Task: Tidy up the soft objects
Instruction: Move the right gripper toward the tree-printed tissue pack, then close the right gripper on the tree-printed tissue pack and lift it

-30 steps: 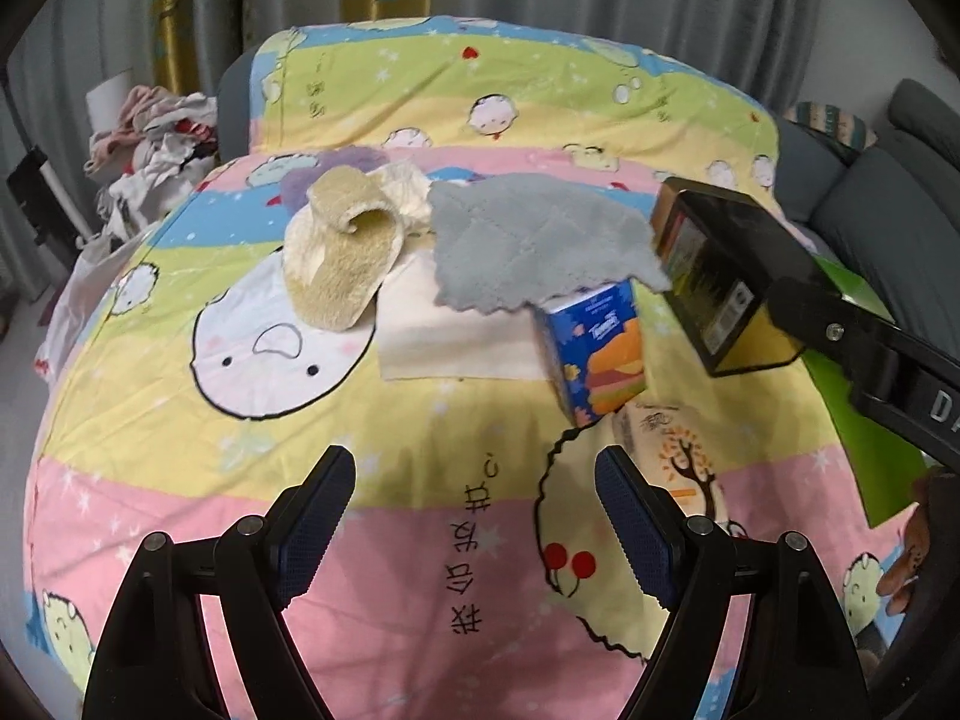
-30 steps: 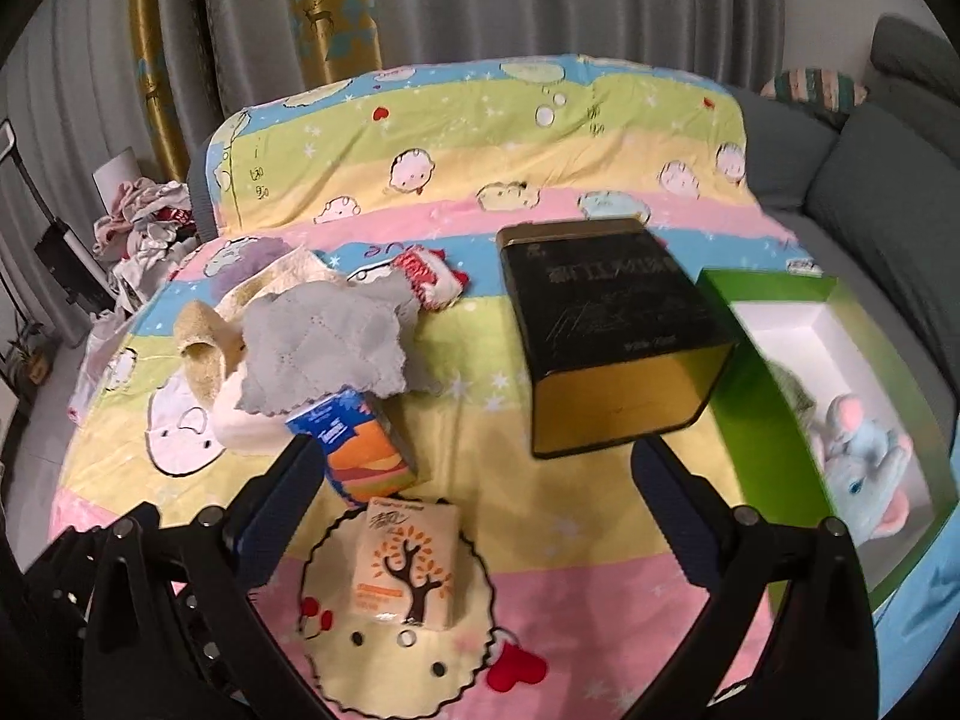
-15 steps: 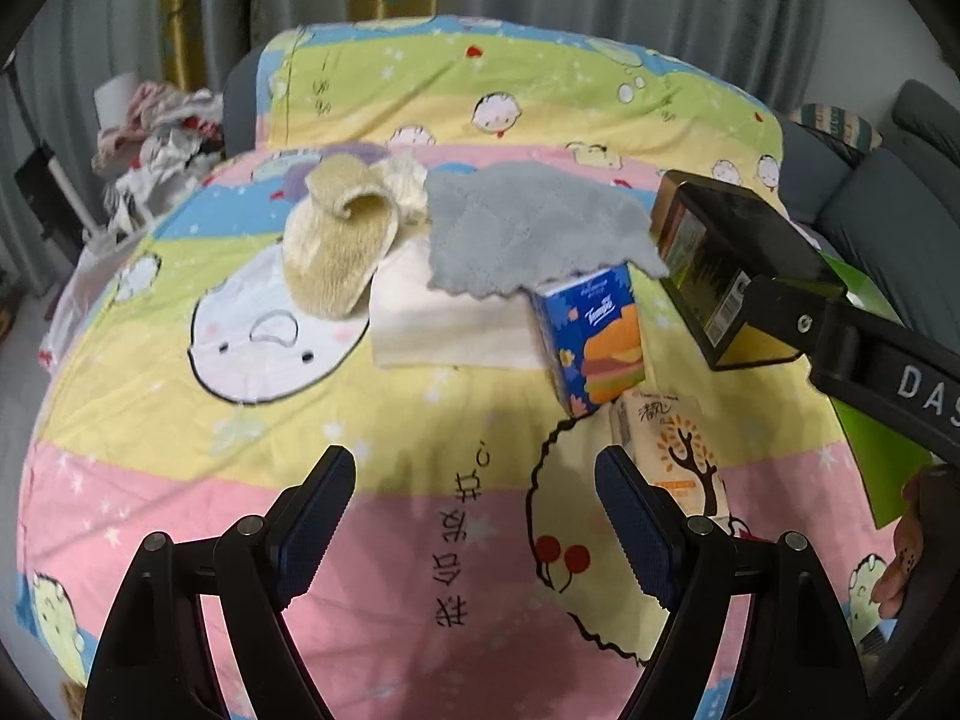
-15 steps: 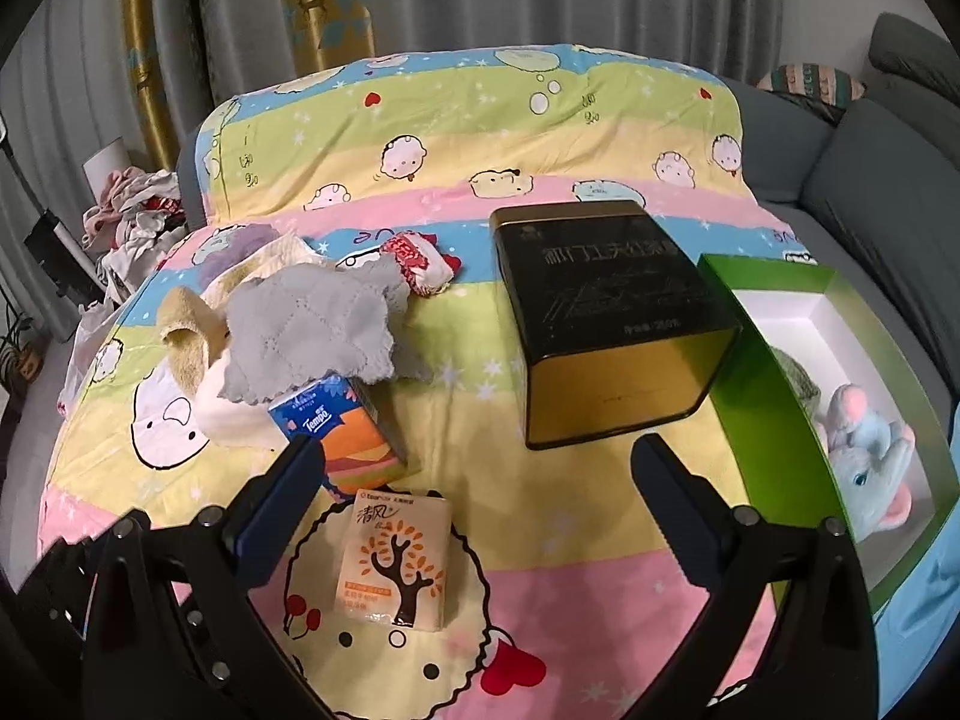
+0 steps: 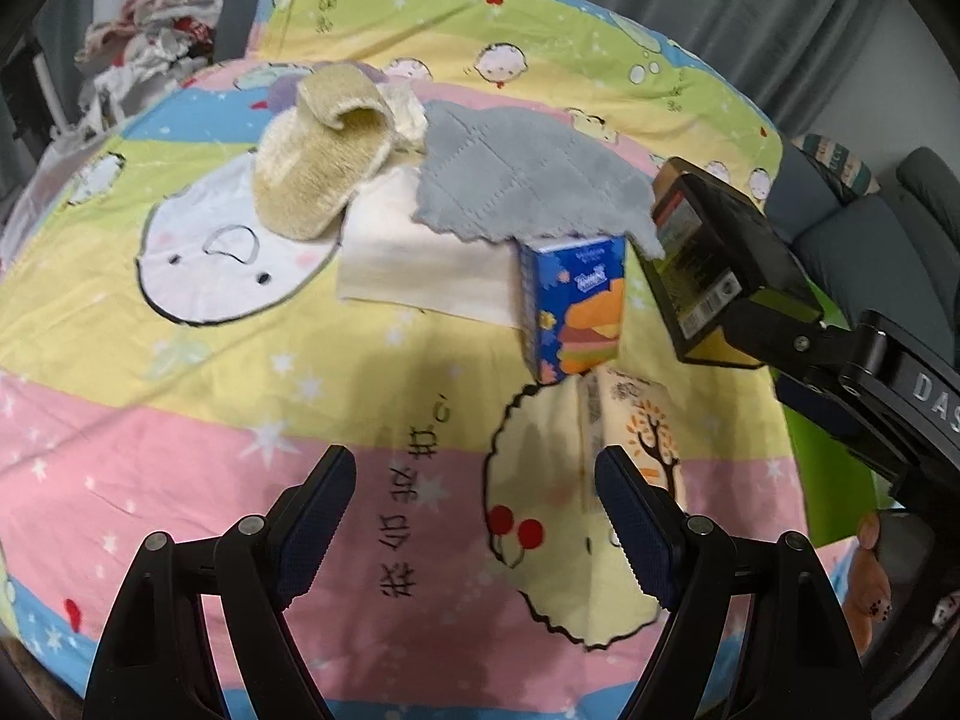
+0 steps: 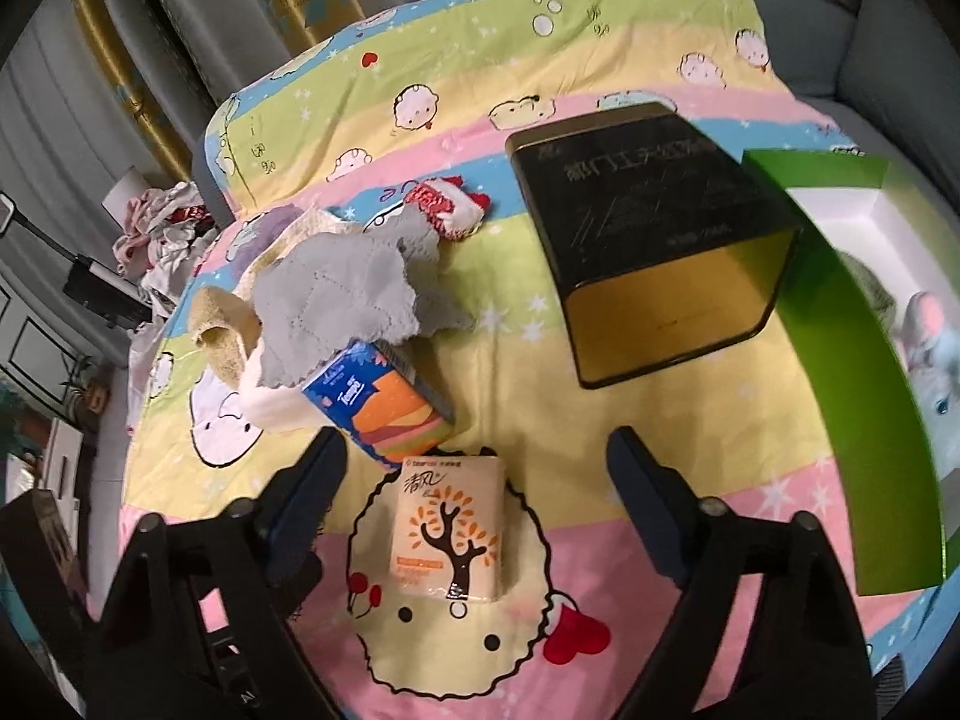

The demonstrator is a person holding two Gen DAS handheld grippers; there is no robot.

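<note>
Near edge of the bed (image 6: pixel 630 360): right gripper (image 6: pixel 477 468) jaws just closed a bit, not pinching, orange tissue pack (image 6: pixel 447 531) under the gap. Left gripper (image 5: pixel 474 486) open, holding nothing. Further back, blue pack (image 6: pixel 384 411), grey cloth (image 6: pixel 348 282), tan slipper (image 5: pixel 321 180) still loose. Only a grey toy (image 6: pixel 936 354) sits in the green box (image 6: pixel 840 324) w/ room left. Most work's left.

Both fisheye views are evenly lit by soft indoor light, fairly bright. The striped cartoon bedsheet (image 5: pixel 180 372) bulges like a dome and the corners go black. A faint shadow lies on it between the left gripper's fingers. The black-and-gold tin box (image 6: pixel 654 228) shows dull glare. The edges look slightly blurred.
</note>
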